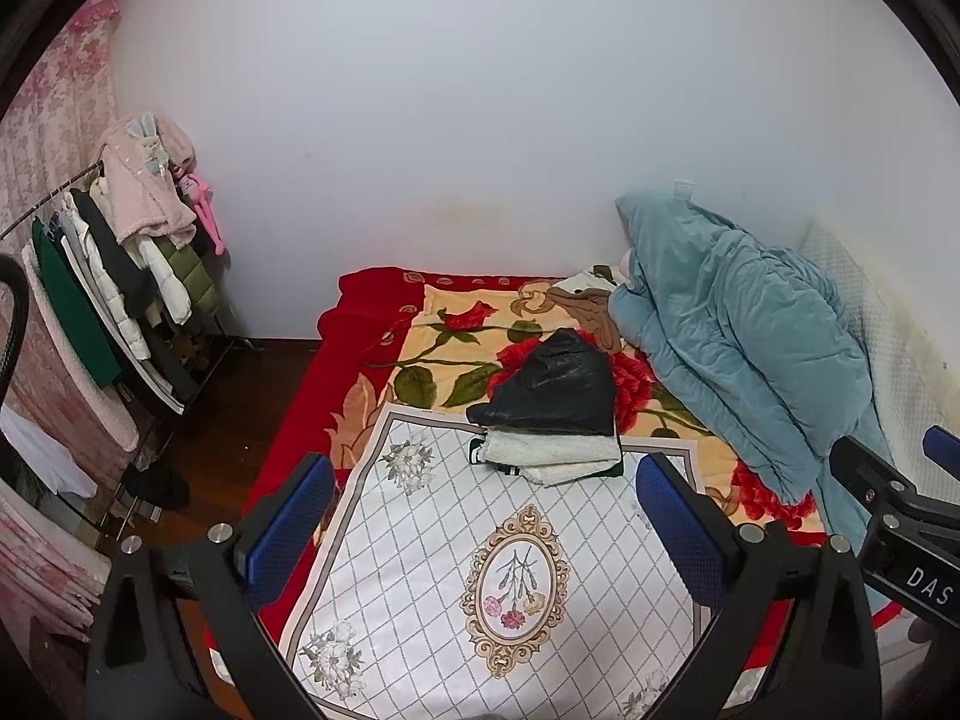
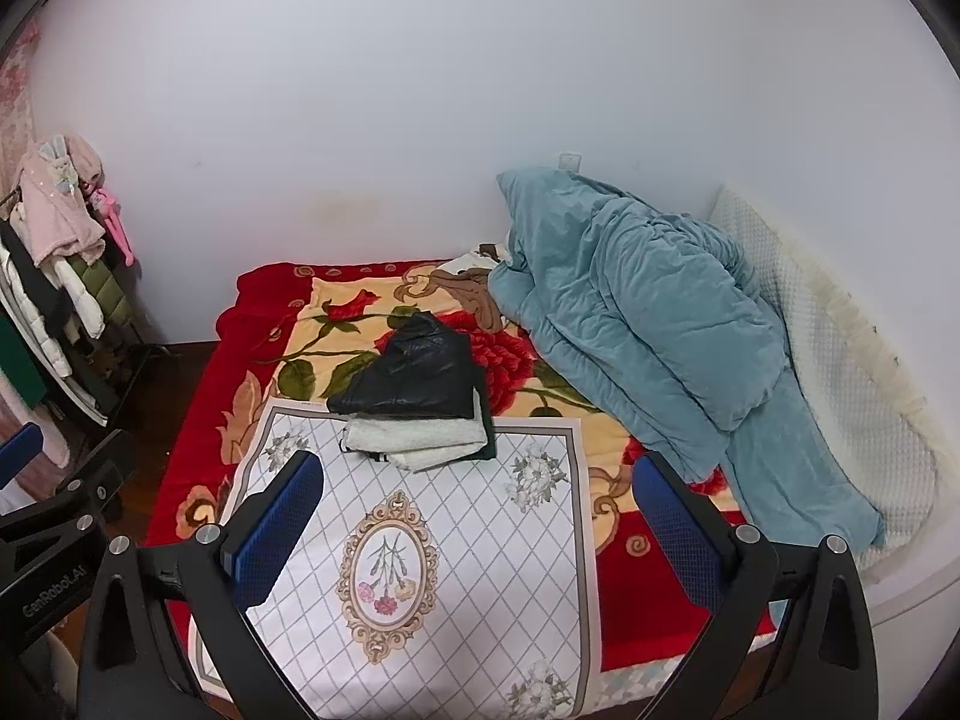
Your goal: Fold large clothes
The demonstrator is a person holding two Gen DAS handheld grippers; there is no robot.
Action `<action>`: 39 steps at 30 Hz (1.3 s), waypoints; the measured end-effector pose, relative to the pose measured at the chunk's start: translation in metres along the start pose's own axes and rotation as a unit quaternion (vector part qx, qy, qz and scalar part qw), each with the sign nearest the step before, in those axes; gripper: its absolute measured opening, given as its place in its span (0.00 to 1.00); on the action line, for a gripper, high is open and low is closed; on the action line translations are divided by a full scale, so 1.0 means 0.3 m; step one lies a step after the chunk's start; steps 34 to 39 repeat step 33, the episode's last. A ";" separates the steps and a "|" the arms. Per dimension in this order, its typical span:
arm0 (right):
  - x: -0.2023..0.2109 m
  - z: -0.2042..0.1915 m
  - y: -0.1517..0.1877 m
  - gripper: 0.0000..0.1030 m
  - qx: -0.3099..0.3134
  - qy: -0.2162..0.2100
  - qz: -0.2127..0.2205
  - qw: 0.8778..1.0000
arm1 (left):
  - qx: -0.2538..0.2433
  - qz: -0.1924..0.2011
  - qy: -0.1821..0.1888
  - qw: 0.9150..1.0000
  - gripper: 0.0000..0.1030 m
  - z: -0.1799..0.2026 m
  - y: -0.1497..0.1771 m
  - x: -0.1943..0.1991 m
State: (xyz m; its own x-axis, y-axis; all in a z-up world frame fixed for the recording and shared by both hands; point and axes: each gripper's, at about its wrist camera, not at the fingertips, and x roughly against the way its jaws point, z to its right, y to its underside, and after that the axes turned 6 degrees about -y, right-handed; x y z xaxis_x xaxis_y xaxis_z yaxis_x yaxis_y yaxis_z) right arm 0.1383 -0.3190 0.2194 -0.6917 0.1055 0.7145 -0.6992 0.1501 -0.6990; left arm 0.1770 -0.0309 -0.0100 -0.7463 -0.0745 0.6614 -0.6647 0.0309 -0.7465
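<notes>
A stack of folded clothes lies at the far end of a white floral mat (image 1: 456, 546) on the bed: a shiny black jacket (image 1: 555, 387) on top of a white fleece garment (image 1: 555, 453). The same black jacket (image 2: 414, 378), fleece (image 2: 420, 441) and mat (image 2: 480, 570) show in the right wrist view. My left gripper (image 1: 489, 531) is open and empty above the mat's near half. My right gripper (image 2: 480, 534) is open and empty above the mat too, and it shows at the right edge of the left wrist view (image 1: 900, 498).
A red rose-patterned blanket (image 1: 456, 342) covers the bed. A bunched teal duvet (image 1: 738, 330) lies along the right, against the wall, with a white quilted pad (image 2: 840, 360) behind it. A clothes rack (image 1: 120, 276) with hanging coats stands at the left on the dark floor.
</notes>
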 end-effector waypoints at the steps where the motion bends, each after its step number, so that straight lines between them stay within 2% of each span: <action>1: -0.002 0.001 -0.001 1.00 0.001 0.001 0.001 1.000 | -0.001 0.000 0.000 1.000 1.00 0.000 -0.002 0.002; 39: 0.007 0.002 0.004 1.00 0.013 0.004 0.004 1.000 | 0.010 0.006 -0.001 1.000 1.00 -0.008 -0.003 0.033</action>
